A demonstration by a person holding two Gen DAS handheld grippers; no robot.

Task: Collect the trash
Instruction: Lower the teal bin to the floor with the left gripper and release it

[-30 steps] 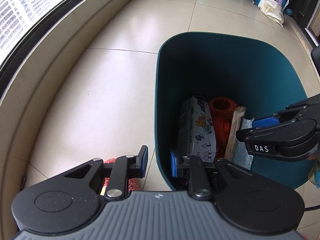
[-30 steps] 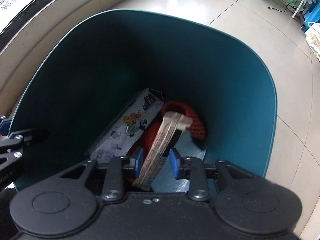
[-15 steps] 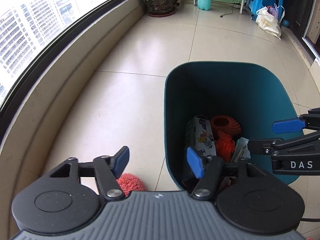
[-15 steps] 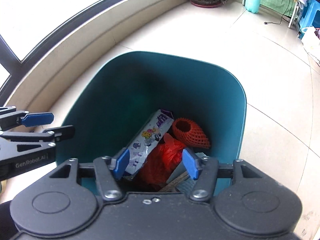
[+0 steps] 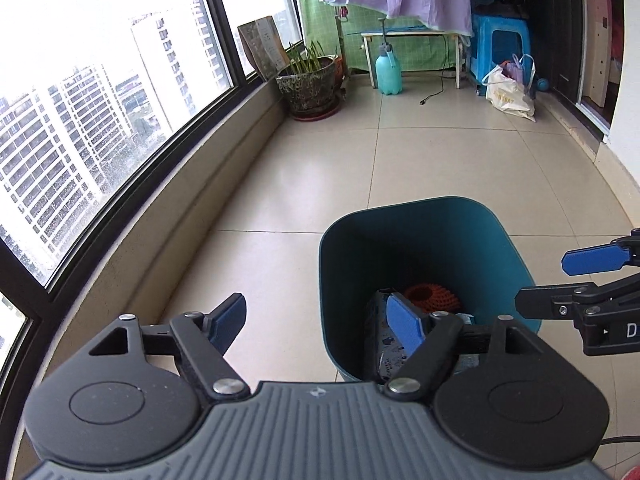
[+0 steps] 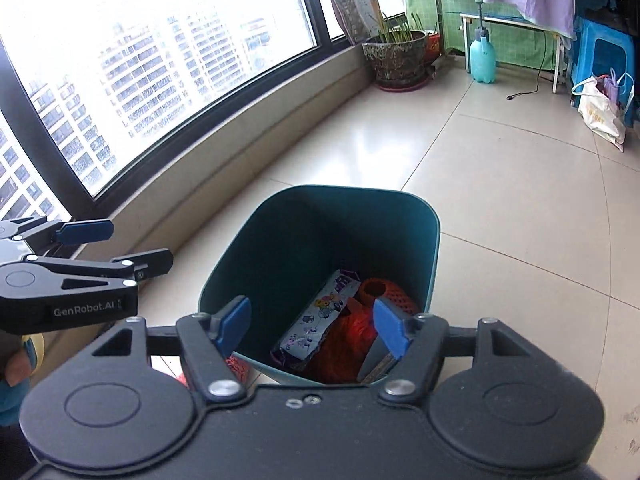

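A teal bin (image 6: 332,190) stands on the tiled floor below both grippers. Inside lie a printed wrapper (image 6: 320,320), an orange foam net (image 6: 384,292), a red plastic bag (image 6: 352,336) and a grey packet (image 6: 378,356). My right gripper (image 6: 312,326) hangs above the bin's near rim, its jaws opening with nothing between them. My left gripper (image 5: 316,322) hovers over the bin's left wall (image 5: 326,280), its jaws also opening and empty. Each gripper shows in the other's view: left gripper (image 6: 120,246), right gripper (image 5: 560,280). A red net ball (image 6: 239,366) lies on the floor by the bin's near left corner.
A curved window ledge (image 5: 160,216) runs along the left. At the far end stand a plant pot (image 5: 310,84), a teal spray bottle (image 5: 388,72), a blue stool (image 5: 502,48) and a white bag (image 5: 508,94). A cord (image 5: 434,92) lies on the floor there.
Both grippers rose and drew back from the bin while their jaws spread. The right one let go of a long strip packet. The left one's jaws left the bin's rim.
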